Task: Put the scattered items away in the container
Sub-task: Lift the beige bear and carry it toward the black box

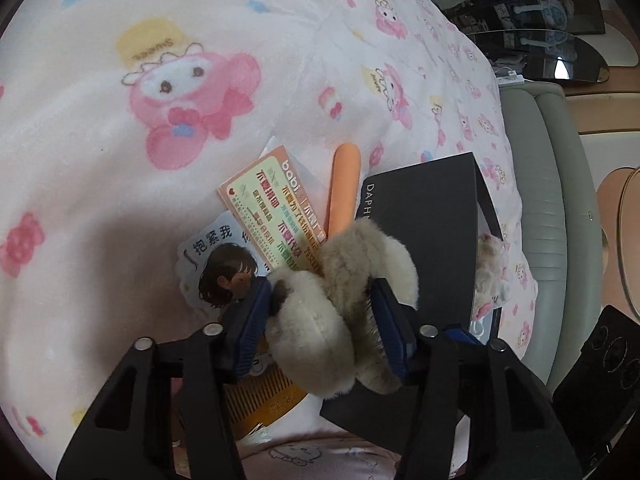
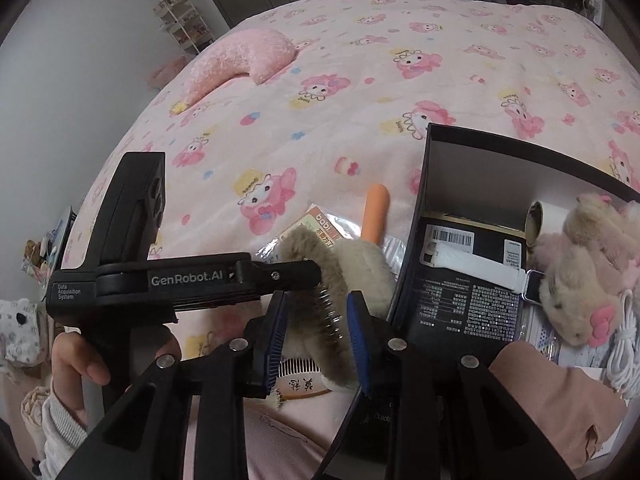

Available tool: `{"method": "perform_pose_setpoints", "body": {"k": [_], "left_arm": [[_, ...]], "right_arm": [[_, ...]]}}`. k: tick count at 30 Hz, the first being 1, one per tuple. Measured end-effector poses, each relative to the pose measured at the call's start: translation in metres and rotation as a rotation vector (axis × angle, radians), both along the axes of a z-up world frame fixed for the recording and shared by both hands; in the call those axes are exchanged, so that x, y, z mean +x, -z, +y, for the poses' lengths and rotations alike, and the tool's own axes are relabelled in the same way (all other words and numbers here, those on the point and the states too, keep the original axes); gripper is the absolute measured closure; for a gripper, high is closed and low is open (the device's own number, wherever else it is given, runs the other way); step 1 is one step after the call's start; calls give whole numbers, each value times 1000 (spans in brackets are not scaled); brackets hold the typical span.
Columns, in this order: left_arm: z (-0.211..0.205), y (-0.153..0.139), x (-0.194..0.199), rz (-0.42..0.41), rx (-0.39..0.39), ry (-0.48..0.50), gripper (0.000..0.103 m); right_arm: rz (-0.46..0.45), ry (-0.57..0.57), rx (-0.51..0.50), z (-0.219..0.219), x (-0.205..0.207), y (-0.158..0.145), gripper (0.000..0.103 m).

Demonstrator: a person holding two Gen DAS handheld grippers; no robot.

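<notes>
My left gripper (image 1: 320, 320) is shut on a beige furry hair claw clip (image 1: 340, 300), held just above the bed beside the black box (image 1: 424, 232). The clip also shows in the right wrist view (image 2: 340, 272), between my right gripper's (image 2: 318, 340) open fingers, which do not grip it. The black box (image 2: 424, 200) lies open at the right and holds a plush bear (image 2: 580, 280), a tape roll (image 2: 538, 220), a white cable (image 2: 624, 344) and packaging. On the bed lie an orange tube (image 1: 344, 188), a printed packet (image 1: 272, 208), a sticker card (image 1: 216, 264) and a wooden comb (image 1: 260, 400).
The bed has a pink cartoon-print blanket (image 2: 360, 80) with a pink moon pillow (image 2: 240, 60) at the far side. A grey padded bed edge (image 1: 552, 200) runs at the right in the left wrist view. A shelf (image 2: 184, 24) stands by the wall.
</notes>
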State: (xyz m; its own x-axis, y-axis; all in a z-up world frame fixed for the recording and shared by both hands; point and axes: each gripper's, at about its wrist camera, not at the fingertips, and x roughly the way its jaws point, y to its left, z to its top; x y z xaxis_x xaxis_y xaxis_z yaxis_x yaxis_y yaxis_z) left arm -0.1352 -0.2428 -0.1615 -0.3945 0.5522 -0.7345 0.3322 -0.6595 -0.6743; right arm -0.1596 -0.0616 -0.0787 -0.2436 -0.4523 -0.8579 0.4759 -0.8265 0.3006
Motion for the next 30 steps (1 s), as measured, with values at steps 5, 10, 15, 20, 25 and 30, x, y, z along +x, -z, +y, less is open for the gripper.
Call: {"method": "perform_pose_setpoints", "body": {"k": [5, 10, 15, 20, 25, 30], "left_arm": [[-7, -25, 16, 101, -17, -44, 101], [-20, -31, 29, 110, -29, -88, 103], [-36, -19, 19, 91, 17, -113, 57], [-16, -16, -16, 70, -28, -14, 54], [-9, -7, -15, 74, -4, 34, 89], [-38, -23, 29, 148, 6, -61, 94]], "right_arm": [[-36, -4, -8, -6, -2, 10, 76], [-34, -35, 15, -22, 3, 14, 76], [-9, -26, 69, -29, 3, 13, 66], [-29, -64, 36, -37, 2, 17, 64], [-45, -65, 29, -38, -2, 17, 64], [-80, -53, 0, -32, 2, 15, 64]]}}
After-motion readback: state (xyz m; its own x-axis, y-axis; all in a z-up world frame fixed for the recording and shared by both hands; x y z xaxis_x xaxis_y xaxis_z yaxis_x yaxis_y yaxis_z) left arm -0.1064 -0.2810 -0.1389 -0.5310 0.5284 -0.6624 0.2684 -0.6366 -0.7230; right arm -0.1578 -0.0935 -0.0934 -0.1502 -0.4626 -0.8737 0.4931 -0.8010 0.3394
